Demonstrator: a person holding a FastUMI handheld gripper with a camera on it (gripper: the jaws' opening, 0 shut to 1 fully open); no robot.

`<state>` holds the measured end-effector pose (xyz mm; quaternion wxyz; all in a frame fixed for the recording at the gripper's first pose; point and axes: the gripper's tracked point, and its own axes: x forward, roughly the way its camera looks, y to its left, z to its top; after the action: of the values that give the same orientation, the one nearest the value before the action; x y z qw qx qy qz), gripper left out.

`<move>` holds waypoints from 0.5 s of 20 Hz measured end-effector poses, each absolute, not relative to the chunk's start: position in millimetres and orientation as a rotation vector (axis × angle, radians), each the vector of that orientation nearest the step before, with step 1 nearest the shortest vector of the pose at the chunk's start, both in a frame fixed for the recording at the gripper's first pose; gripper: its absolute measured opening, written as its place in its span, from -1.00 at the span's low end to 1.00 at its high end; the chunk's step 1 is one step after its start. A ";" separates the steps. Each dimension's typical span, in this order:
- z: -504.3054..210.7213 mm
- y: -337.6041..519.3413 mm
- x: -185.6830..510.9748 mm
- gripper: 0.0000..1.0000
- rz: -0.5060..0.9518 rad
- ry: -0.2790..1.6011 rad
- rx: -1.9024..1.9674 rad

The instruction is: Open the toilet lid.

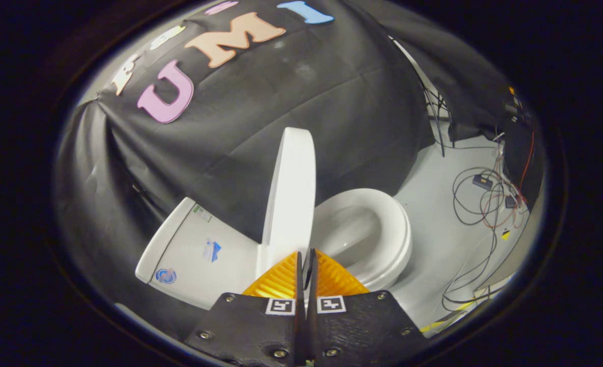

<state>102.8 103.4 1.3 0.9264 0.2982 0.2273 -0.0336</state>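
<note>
Raised white plastic toilet lid (290,196) just ahead of the closed tool (306,253).

The tool's two orange ribbed fingers (280,280) are pressed together with only a thin slit between them and nothing held; their tips are at the lower edge of the lid, and I cannot tell if they touch it. The lid stands almost upright, between the white ceramic tank (194,252) on one side and the white oval seat ring (383,234) with the open bowl on the other. Behind the toilet hangs the black cloth wall (301,112). On the pale grey floor (434,214), well apart from the toilet, lie loose black and red cables (477,201), with small dark boxes among them.
</note>
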 end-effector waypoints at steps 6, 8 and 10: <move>22.0 127.7 107.3 -0.97 -0.039 0.433 0.550; 26.9 135.9 108.7 -0.97 -0.030 0.425 0.520; 31.8 142.5 109.3 -0.97 -0.024 0.416 0.482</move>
<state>109.3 142.5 31.8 0.9498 0.2367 0.2044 -0.0117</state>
